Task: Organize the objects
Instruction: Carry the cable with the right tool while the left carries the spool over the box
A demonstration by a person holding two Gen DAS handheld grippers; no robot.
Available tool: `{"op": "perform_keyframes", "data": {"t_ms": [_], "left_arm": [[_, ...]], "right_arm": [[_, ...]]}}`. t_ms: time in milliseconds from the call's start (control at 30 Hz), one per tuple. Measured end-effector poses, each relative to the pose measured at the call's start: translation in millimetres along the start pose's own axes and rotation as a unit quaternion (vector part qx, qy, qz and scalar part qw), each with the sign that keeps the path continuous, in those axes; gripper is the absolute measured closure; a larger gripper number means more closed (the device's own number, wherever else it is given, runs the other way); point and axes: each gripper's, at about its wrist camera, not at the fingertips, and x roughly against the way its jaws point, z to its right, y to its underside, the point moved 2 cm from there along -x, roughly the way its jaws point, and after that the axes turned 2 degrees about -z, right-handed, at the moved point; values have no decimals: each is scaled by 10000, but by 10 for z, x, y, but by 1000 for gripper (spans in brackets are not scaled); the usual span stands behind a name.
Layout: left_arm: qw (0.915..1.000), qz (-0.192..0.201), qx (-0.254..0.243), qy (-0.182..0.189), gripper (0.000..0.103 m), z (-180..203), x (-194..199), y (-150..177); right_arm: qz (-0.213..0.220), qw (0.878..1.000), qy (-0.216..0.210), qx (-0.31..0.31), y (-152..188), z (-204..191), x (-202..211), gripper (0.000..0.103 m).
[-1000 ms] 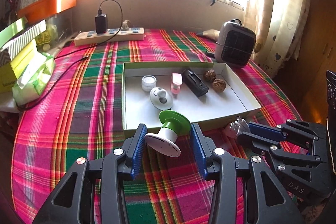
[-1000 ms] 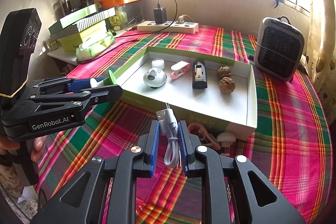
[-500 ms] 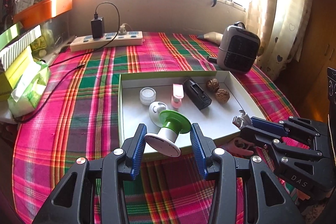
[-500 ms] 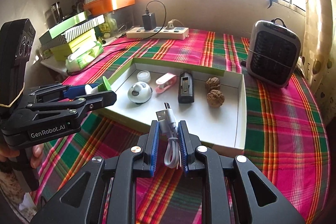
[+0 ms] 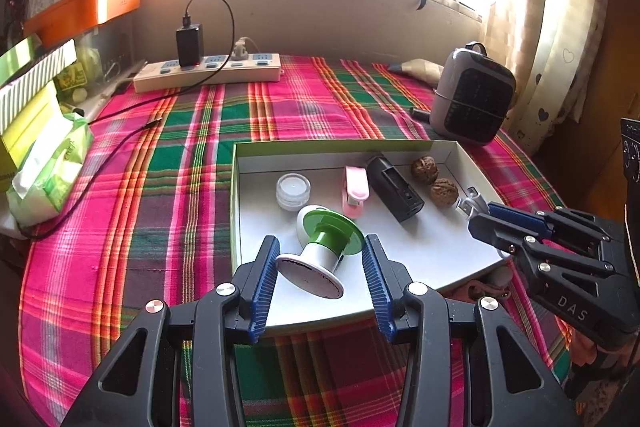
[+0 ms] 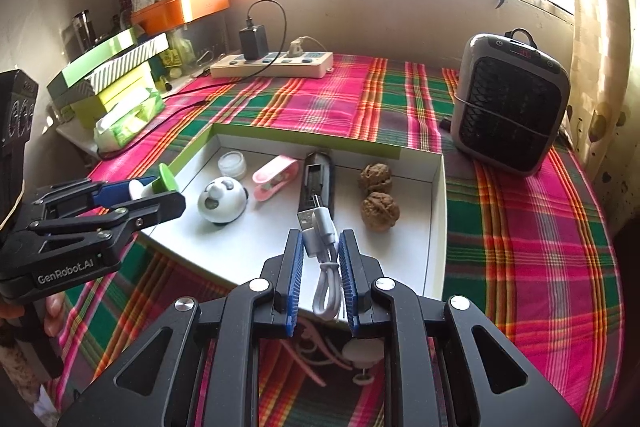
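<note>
Left hand-held gripper (image 5: 320, 269) pinches a green-and-white spool (image 5: 320, 255) across its wide ends, blue pads against both rims, tilted, white end toward the camera. It hangs over the tray's (image 5: 400, 303) near-left part. Right hand-held gripper (image 6: 322, 263) is squeezed nearly together on a folded white cable (image 6: 322, 247), USB plug sticking out ahead, loop hanging below the pads. It sits over the tray's near edge, right of centre.

Step in hand, as I read it: carry both items over the tray and set them down.

Doing it well:
- Spool: the bare tray floor is near-left, just short of the white panda-face gadget (image 6: 222, 201). Lower until the white end rests flat, then spread the pads. Dropping from height likely makes it roll.
- Cable: the free patch is the near-right floor, short of the two walnuts (image 6: 378, 197) and right of the black case (image 6: 318, 179). Clear the tray wall first, since the dangling loop could snag the rim.
- Keep the two grippers well apart; they converge on the same tray.
- Avoid nudging the pink clip (image 6: 276, 177) and the small jar (image 6: 232, 164) in the back row.

Still outside the tray, on the table (image 6: 540, 247) just before its near wall: a pink item (image 6: 308, 341) and a small white mushroom-shaped thing (image 6: 362, 357), partly hidden by the right gripper. Probably next.

Far side: power strip (image 5: 208, 69), heater (image 5: 472, 103), untouched.
</note>
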Motion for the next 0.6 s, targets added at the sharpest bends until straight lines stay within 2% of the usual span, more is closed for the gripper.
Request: {"op": "perform_keyframes", "data": {"t_ms": [600], "left_arm": [[9995, -309, 7, -53, 62, -11, -220, 30]], "right_arm": [[-391, 9992, 90, 61, -88, 126, -342, 84]]}}
